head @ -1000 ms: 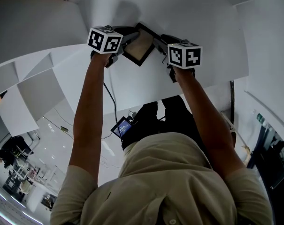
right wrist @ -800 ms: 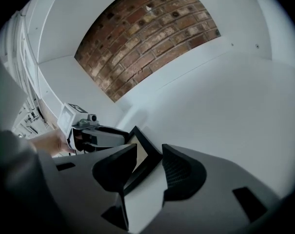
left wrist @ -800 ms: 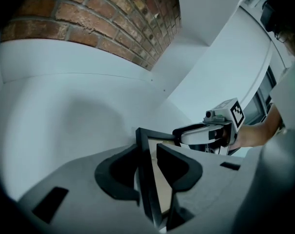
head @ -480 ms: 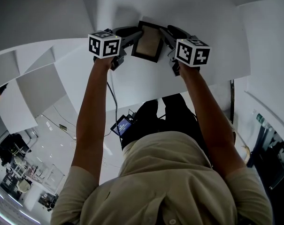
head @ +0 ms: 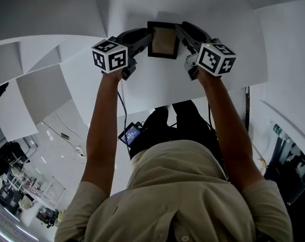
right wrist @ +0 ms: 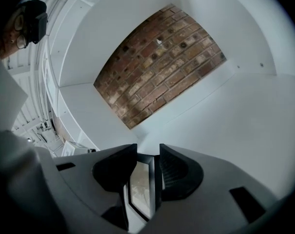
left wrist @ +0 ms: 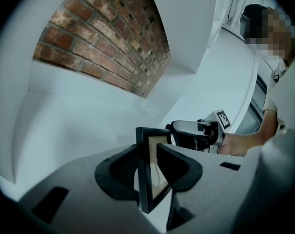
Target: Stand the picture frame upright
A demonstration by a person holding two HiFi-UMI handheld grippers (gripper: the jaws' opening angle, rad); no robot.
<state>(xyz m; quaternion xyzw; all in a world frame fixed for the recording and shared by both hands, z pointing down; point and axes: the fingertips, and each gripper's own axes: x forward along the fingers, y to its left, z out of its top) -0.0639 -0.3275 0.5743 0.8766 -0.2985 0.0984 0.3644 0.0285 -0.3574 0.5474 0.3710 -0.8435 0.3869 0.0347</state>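
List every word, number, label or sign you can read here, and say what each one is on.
No text here can be read.
Cubes on the left gripper and right gripper: square marker patterns only, no letters.
On the picture frame: no print visible.
On the small screen at the person's waist: too small to read.

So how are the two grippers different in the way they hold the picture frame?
The left gripper clamps the left edge of the picture frame; the right gripper clamps its right edge. In the left gripper view the right gripper shows beyond the frame; in the right gripper view a brick wall shows beyond it, not the left gripper. Both are shut on the frame, holding it between them.
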